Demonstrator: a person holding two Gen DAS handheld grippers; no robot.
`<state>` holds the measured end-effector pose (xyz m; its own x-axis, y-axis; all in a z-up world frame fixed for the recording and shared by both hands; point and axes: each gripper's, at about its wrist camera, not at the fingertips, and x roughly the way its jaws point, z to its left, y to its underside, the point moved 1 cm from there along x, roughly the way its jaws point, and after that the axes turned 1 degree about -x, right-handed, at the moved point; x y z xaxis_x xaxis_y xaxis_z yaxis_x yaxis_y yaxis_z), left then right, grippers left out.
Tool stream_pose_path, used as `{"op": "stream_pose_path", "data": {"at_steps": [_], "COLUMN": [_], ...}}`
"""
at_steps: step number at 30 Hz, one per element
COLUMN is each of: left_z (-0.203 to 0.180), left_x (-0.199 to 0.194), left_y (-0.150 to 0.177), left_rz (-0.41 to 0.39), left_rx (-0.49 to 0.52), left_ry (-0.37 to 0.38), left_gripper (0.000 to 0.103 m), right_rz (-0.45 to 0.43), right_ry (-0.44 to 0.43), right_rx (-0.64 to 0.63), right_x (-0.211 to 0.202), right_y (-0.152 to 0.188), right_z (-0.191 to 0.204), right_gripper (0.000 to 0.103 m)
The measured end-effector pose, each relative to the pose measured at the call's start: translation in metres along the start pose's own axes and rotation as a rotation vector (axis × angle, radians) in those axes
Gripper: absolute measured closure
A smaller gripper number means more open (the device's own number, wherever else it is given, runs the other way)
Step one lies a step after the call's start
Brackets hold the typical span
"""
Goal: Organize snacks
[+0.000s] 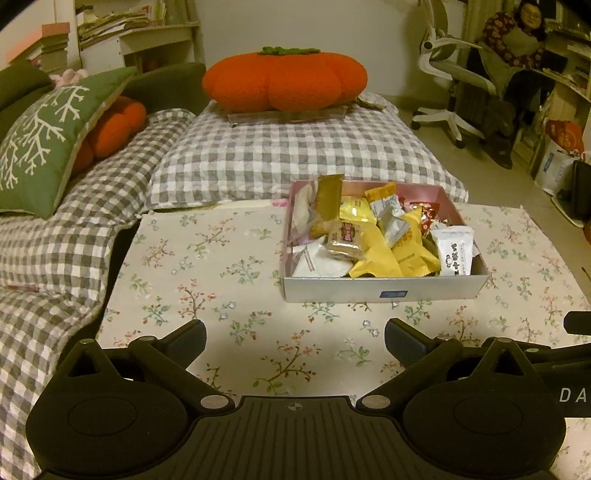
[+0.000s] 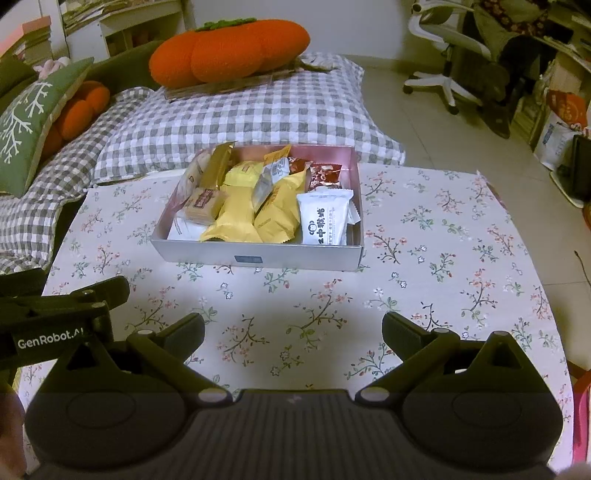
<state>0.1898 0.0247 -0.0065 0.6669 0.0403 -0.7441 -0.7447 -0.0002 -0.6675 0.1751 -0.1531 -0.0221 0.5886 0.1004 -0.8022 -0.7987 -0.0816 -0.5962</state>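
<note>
A shallow silver box [image 1: 384, 290] [image 2: 258, 256] with a pink inside stands on the floral tablecloth [image 1: 207, 266] [image 2: 424, 236]. It holds several wrapped snacks: yellow packets [image 1: 376, 258] [image 2: 236, 225], a white packet [image 1: 455, 249] [image 2: 325, 218], a gold one [image 1: 327, 192] [image 2: 216, 164] and a red one [image 2: 323, 173]. My left gripper [image 1: 295, 338] is open and empty over the cloth, in front of the box. My right gripper [image 2: 293, 330] is open and empty, also in front of the box. The left gripper's body [image 2: 55, 314] shows at the left of the right wrist view.
A sofa with a grey checked cover [image 1: 288, 147] [image 2: 236, 110] lies behind the table. On it are an orange pumpkin cushion [image 1: 284, 81] [image 2: 229, 51] and a green pillow [image 1: 44, 140]. A white office chair [image 1: 450, 81] and a seated person [image 1: 524, 33] are at the far right.
</note>
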Motion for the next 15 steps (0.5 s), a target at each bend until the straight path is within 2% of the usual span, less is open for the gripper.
{"op": "stream_pose_path", "data": {"at_steps": [15], "left_z": [-0.0008], "left_x": [-0.0003], "left_y": [-0.0003], "left_rz": [-0.002], "left_rx": [0.003], "left_ry": [-0.010], "left_gripper": [0.000], "right_rz": [-0.003], "right_ry": [-0.003], "right_rx": [-0.002], "right_x": [-0.0004], "right_y": [0.0004], "right_z": [0.0003], "right_gripper": [0.001]}}
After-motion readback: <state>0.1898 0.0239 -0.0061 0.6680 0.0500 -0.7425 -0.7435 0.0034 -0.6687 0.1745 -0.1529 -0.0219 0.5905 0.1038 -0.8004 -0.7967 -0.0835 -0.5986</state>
